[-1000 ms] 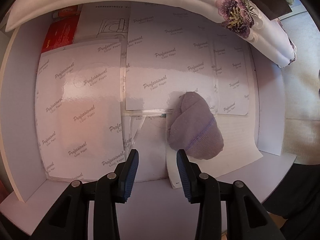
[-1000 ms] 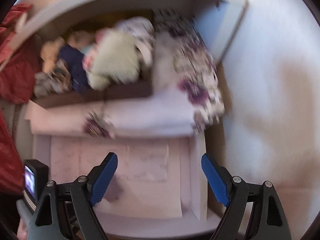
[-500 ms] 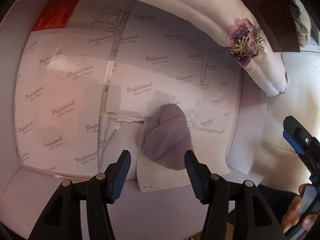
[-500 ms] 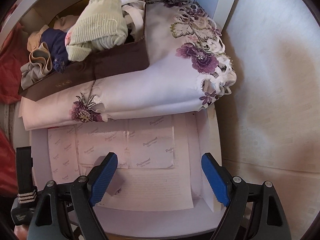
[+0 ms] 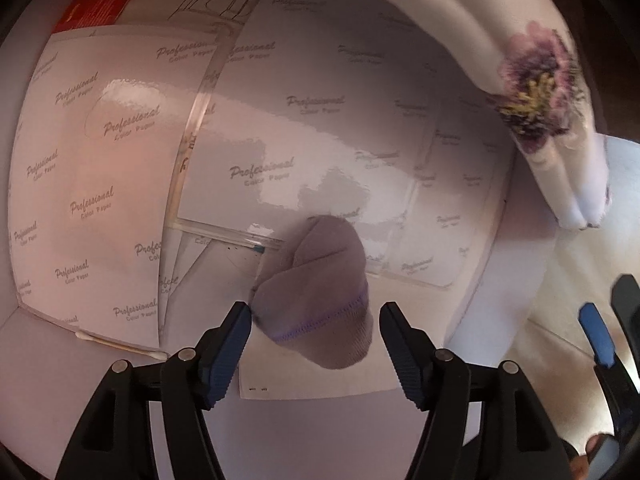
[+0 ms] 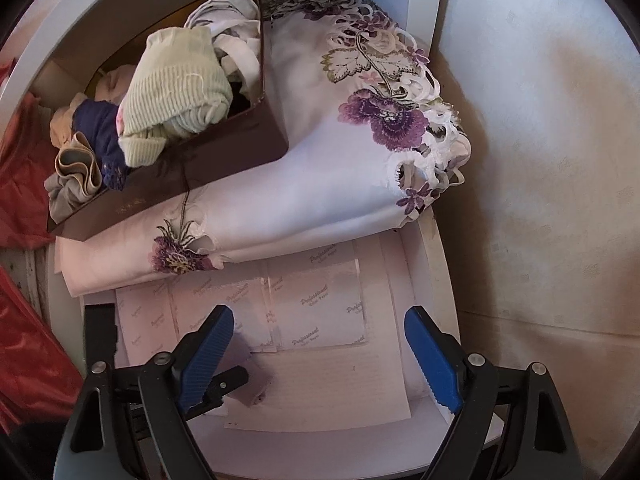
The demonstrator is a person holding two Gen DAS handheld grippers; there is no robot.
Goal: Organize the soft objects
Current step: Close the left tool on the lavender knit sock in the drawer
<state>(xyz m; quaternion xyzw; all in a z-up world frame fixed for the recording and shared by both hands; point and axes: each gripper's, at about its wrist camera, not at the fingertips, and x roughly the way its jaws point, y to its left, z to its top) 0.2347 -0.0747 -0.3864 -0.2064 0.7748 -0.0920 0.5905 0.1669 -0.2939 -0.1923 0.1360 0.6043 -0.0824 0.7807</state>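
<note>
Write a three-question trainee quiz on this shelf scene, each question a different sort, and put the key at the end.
1. True or false: the left gripper is clamped shut on the grey sock.
2. What lies directly under the grey sock? A) a red cloth B) a sheet of paper C) the brown box
3. Fill in: the brown box of rolled socks rests on the folded ____ cloth.

Key: 1 false, the jaws stand open either side of the sock, having just been opening. 2 B. 3 embroidered.

Home: embroidered linen (image 6: 320,184), clothes box (image 6: 224,160)
</note>
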